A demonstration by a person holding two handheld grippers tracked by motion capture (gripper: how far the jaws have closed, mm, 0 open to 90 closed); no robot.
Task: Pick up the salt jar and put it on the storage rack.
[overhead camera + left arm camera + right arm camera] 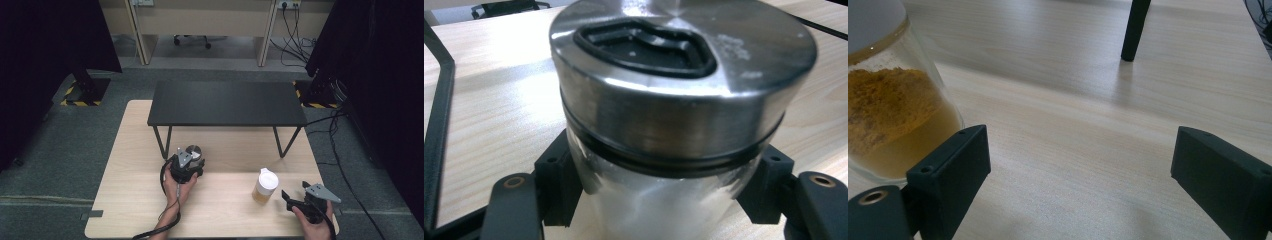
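Observation:
A clear jar with a steel lid [681, 85] stands between the jaws of my left gripper [664, 192], which is shut on its glass body. From above, this jar [193, 151] sits just past the left gripper [186, 162] near the table's middle. A second jar [264, 186] with a white lid holds yellow-orange powder [890, 112]. My right gripper [1078, 167] is open on the table, its left jaw right beside that jar and nothing between the jaws. In the high view the right gripper [295, 196] lies just right of the powder jar.
A low black shelf [227, 102] on thin metal legs [1134, 30] stands across the far half of the light wooden table [220, 210]. Cables trail from both grippers toward the near edge. Grey carpet surrounds the table.

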